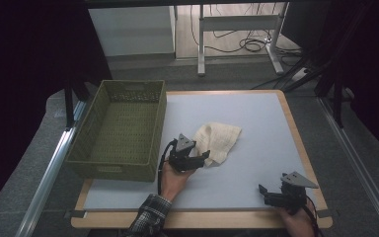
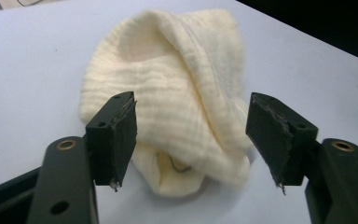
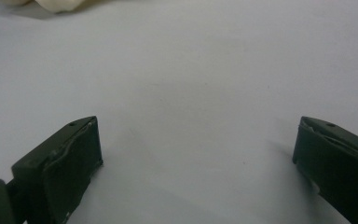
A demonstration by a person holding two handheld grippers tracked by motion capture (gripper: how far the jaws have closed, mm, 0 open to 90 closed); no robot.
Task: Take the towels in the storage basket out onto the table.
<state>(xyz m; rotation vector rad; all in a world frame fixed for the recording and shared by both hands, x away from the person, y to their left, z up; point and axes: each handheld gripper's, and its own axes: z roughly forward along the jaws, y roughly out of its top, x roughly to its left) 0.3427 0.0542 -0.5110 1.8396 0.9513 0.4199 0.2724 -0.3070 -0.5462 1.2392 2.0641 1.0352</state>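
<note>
Looking down from the high view, the left gripper (image 1: pixel 191 157) sits at the near edge of a crumpled cream-coloured muslin cloth (image 1: pixel 218 140) lying mid-table on the pale grey tabletop (image 1: pixel 256 123), just right of an olive-green woven plastic basket (image 1: pixel 122 129), while the right gripper (image 1: pixel 282 196) rests well apart near the front right corner. In the left gripper view the jaws stand apart with the cloth's bunched near fold between and just beyond them, so a close from here may, I judge, pinch only a loose outer layer and let the rest slip out; in the right gripper view the jaws are spread wide over bare tabletop, the cloth only a sliver at the top edge
</note>
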